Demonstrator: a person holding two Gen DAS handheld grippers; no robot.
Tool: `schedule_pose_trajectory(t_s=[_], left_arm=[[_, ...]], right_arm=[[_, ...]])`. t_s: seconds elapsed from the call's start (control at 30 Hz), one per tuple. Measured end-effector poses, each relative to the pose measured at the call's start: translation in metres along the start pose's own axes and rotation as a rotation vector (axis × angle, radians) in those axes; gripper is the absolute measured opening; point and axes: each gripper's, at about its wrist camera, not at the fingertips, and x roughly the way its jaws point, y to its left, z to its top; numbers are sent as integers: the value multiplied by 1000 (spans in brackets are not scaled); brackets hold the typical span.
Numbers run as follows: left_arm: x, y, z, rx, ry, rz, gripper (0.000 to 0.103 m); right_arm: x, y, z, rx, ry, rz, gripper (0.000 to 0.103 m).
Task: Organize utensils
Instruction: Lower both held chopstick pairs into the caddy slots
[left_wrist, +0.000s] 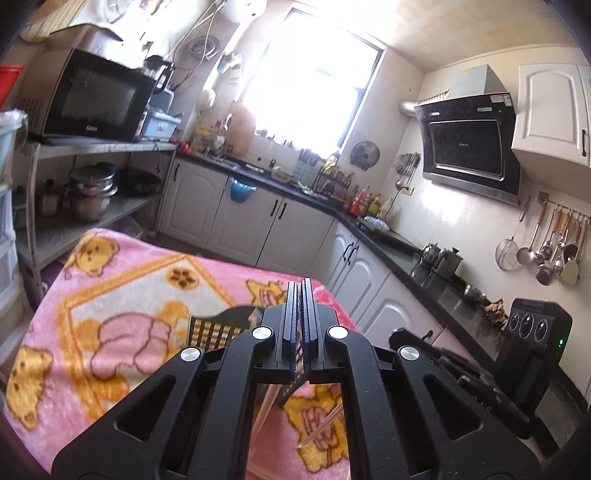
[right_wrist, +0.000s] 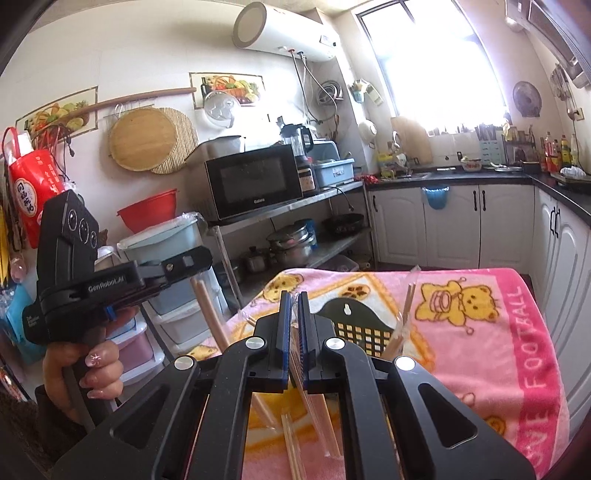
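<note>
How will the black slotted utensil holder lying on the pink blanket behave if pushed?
The black slotted holder looks like thin plastic, so probably light. It lies flat, so tipping seems unlikely. The fuzzy pink blanket may drag or bunch rather than let it slide.

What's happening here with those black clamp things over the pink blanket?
A person is sorting utensils on a table covered with a pink teddy-bear blanket. Each hand holds a black gripper. The right gripper is shut on a clear plastic sleeve, apparently chopstick wrapping. The left gripper is also shut, seemingly on a pair of chopsticks that sticks down below it. A black utensil basket lies flat on the blanket, with more wrapped chopsticks around it.
</note>
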Motion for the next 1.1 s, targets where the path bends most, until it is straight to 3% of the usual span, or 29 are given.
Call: schedule_pose_trajectory(t_s=[0.23,0.73,1.1], left_arm=[[-2,-15,25,47,-55,-19,1],[-4,-20,78,121,-147,15,1],[20,-12,105,108,-169,44,1]], right_arm=[[-2,2,15,-11,-40,4,4],[-4,2,52,-38,-135,-11,4],[0,-12,77,-46,-191,-57,4]])
